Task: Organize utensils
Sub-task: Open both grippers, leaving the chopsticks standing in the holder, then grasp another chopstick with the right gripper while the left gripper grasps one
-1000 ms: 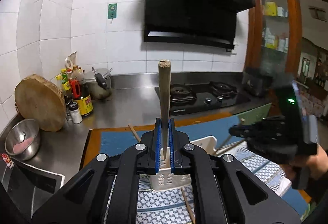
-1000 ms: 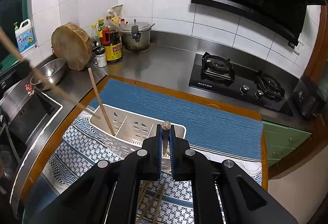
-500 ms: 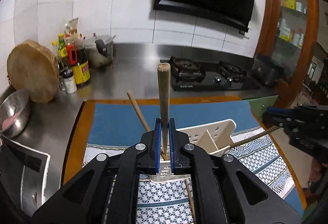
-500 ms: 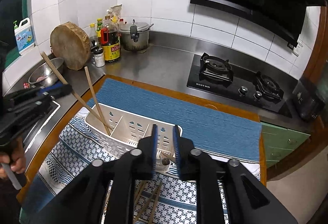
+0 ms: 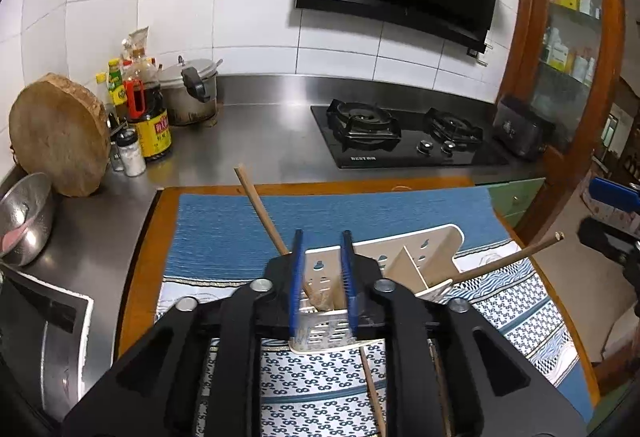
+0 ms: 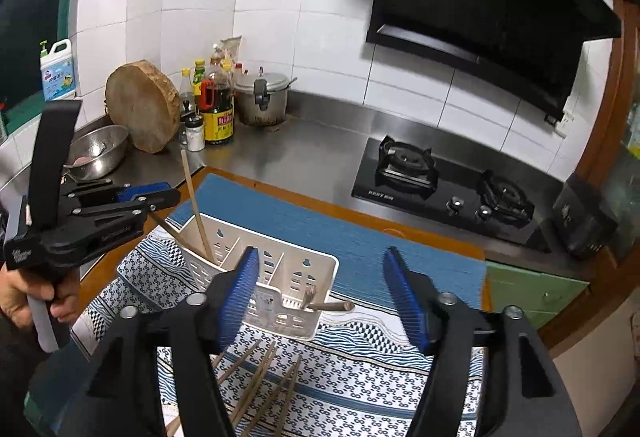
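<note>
A white slotted utensil holder point(image 6: 280, 269) point(image 5: 420, 249) stands on a patterned cloth point(image 6: 360, 377). Wooden chopsticks lean in its left compartment point(image 6: 196, 205) point(image 5: 260, 209); another chopstick point(image 6: 328, 305) point(image 5: 508, 257) rests in its right end and sticks out over the rim. My left gripper point(image 5: 322, 273) is open and empty just above the holder's left end; it also shows in the right wrist view point(image 6: 152, 197). My right gripper point(image 6: 324, 297) is wide open and empty above the holder. Several loose chopsticks point(image 6: 260, 377) lie on the cloth in front.
A blue mat point(image 6: 360, 237) lies under the cloth on a wooden board. Behind are a gas hob point(image 6: 440, 181), a pot point(image 6: 262, 97), sauce bottles point(image 6: 216, 109), a round chopping block point(image 6: 144, 105), and a steel bowl point(image 6: 98, 153) by the sink.
Both grippers opened. The left let its chopstick drop into the holder's left compartment; the right opened wider after leaving its chopstick in the right end. Both views tilted down slightly.
</note>
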